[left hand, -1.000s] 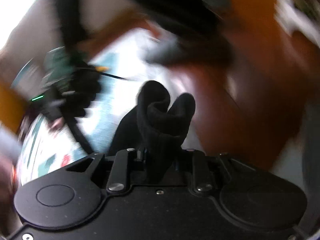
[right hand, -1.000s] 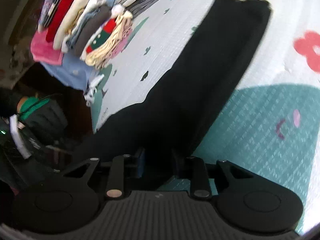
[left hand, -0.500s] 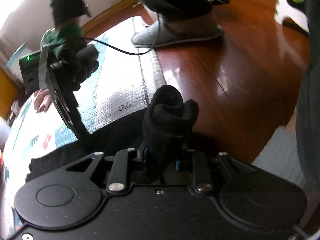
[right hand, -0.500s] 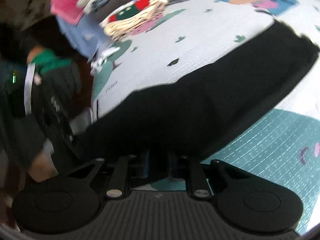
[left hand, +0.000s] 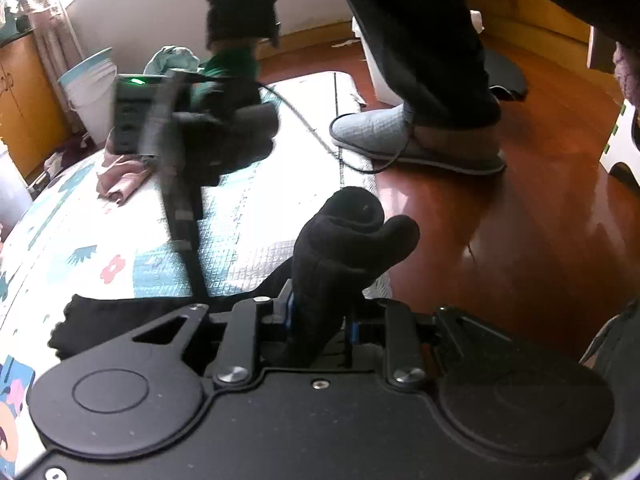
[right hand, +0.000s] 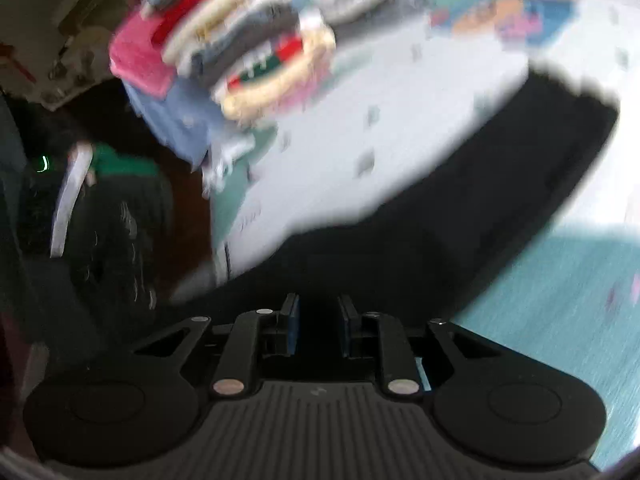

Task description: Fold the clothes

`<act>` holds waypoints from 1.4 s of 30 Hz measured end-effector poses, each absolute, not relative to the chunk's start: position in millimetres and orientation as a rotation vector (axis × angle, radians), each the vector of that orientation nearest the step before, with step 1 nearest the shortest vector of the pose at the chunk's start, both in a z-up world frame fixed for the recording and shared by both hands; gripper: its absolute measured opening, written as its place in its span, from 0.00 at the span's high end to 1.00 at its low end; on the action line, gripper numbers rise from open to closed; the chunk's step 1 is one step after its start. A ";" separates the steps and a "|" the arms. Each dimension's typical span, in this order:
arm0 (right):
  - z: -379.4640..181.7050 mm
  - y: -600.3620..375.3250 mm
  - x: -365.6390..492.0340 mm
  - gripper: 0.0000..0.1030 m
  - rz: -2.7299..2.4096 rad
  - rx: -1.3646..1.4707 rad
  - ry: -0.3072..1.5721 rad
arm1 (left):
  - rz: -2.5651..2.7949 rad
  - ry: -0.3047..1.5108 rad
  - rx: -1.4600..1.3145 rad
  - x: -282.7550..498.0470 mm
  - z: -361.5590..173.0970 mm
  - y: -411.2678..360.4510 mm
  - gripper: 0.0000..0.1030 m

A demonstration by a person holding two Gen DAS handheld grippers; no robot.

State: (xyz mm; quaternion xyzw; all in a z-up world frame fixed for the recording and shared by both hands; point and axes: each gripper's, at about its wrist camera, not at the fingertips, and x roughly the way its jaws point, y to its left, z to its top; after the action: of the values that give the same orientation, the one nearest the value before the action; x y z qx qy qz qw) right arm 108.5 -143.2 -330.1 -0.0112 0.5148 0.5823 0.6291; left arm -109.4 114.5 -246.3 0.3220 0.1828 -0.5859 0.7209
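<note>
A black knit garment point(left hand: 348, 248) bunches up between the jaws of my left gripper point(left hand: 320, 312), which is shut on its edge; the rest of the cloth trails left across the patterned mat point(left hand: 92, 216). In the right wrist view the same black garment point(right hand: 480, 200) stretches from my right gripper point(right hand: 318, 320) up and to the right over the mat point(right hand: 400, 120). My right gripper is shut on its near edge. In the left wrist view that right gripper point(left hand: 188, 216) hangs over the mat at upper left, held by a hand.
A stack of folded clothes point(right hand: 240, 48) lies at the mat's far end. A pink cloth point(left hand: 120, 176) and white buckets point(left hand: 88, 92) sit at the back left. A person's slippered foot point(left hand: 416, 140) stands on the wooden floor point(left hand: 500, 240) right of the mat.
Both grippers rose and rolled with the black garment in them. In the left view the floor and foot came into sharp sight; the right view swung and blurred.
</note>
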 end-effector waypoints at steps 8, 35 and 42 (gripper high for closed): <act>-351.3 -150.0 104.0 0.81 1.275 -0.003 1.245 | -1.321 0.448 0.805 -127.7 -275.0 128.1 0.78; -371.2 -185.1 176.4 0.64 1.074 0.654 1.432 | -1.167 0.676 -0.184 137.0 -179.4 177.6 0.78; -387.3 -208.8 179.7 0.64 0.939 0.790 1.434 | -1.091 0.805 -0.287 199.9 -236.8 182.3 0.78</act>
State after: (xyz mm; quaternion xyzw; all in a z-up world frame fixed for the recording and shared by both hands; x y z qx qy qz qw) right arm 179.7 -208.8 -387.3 0.3390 0.6153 0.4030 0.5866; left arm 199.9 182.3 -236.8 -0.1324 0.3711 -0.5028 0.7694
